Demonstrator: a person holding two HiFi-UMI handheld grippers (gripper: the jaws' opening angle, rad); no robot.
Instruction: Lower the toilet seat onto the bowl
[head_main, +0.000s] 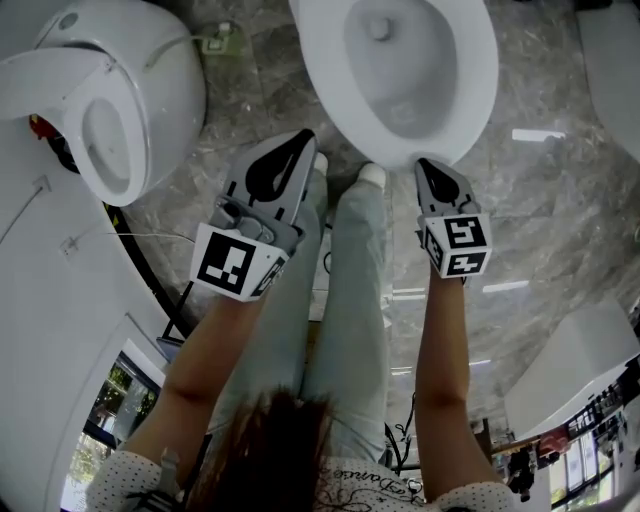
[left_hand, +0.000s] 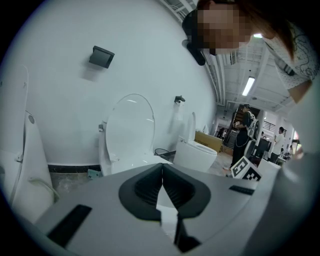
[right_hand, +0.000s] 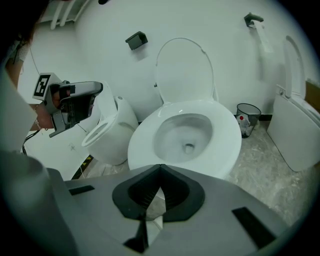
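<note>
The white toilet (head_main: 400, 70) stands at the top middle of the head view. In the right gripper view a wide white seat ring (right_hand: 220, 150) lies flat around the bowl, and the lid (right_hand: 184, 70) stands upright against the wall. My left gripper (head_main: 303, 140) hangs just left of the bowl's front edge, shut and empty. My right gripper (head_main: 427, 165) is shut and empty too, with its tip just short of the front rim. Neither touches the toilet. The left gripper view shows the same raised lid (left_hand: 131, 127) beyond the closed jaws.
A second toilet (head_main: 110, 110) stands close on the left, and a third (right_hand: 297, 132) on the right. A small waste bin (right_hand: 247, 117) sits by the wall between them. The person's legs (head_main: 345, 280) and shoes stand right at the bowl's front on the marble floor (head_main: 560, 200).
</note>
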